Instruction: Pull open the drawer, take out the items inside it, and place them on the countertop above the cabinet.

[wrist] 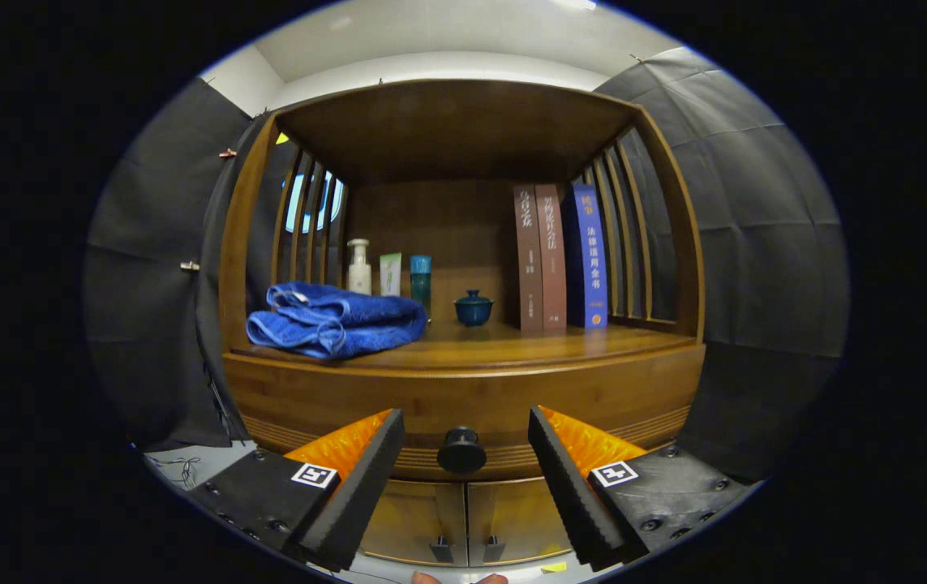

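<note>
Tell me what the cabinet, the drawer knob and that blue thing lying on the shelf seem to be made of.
Cabinet: looks like brown wood with a smooth, slightly glossy finish; grain and light reflections show. Drawer knob, centred in the gap of the open gripper: dark, round and smooth, metal or plastic, cannot tell which. Blue towel: soft fabric, likely terry cloth, folded with a fuzzy surface.

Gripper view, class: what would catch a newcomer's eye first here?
The hand-held gripper is open, its fingers flanking the round black drawer knob on the wooden cabinet. On the countertop above lies a folded blue towel, with three upright books standing further back towards the other side.
</note>
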Available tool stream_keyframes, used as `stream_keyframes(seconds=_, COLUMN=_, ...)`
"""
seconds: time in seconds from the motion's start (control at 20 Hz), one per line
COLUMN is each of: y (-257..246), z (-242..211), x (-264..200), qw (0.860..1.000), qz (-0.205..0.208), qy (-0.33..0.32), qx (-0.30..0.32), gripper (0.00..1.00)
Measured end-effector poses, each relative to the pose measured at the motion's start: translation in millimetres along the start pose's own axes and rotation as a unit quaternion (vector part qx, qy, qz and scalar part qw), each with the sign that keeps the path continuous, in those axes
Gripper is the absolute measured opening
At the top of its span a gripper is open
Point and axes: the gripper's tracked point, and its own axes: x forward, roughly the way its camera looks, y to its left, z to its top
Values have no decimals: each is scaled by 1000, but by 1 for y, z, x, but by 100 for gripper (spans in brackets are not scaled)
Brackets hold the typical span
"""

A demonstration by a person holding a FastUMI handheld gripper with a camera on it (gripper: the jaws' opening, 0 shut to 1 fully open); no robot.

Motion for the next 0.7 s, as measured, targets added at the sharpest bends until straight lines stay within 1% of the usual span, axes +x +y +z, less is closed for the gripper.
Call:
stream_keyframes(seconds=0.1, y=-2, z=-19, x=10, qw=1000, qz=-2, qy=18, qx=-9, gripper=98)
stream_keyframes(seconds=0.2, y=-3, z=-32, x=17, qw=999, qz=-8, qy=31, qx=-8, gripper=91)
stream_keyframes(seconds=0.35, y=-6, z=-35, x=22, qw=999, qz=-14, qy=32, qx=-8, gripper=78)
stream_keyframes(seconds=0.45, y=-13, z=-38, x=26, qw=999, qz=-25, qy=38, qx=-7, gripper=77)
stream_keyframes(seconds=0.5, y=-9, z=-39, x=26, qw=999, qz=-20, qy=40, qx=-7, gripper=77)
stream_keyframes(seconds=0.55, y=-3, z=-38, x=22, qw=999, qz=-9, qy=42, qx=-3, gripper=69)
stream_keyframes(seconds=0.6, y=-6, z=-42, x=32, qw=999, qz=-13, qy=44, qx=-11, gripper=61)
stream_keyframes(seconds=0.65, y=-3, z=-42, x=32, qw=998, qz=-14, qy=50, qx=-19, gripper=53)
stream_keyframes(seconds=0.7, y=-4, z=-43, x=34, qw=998, qz=-17, qy=52, qx=-25, gripper=51)
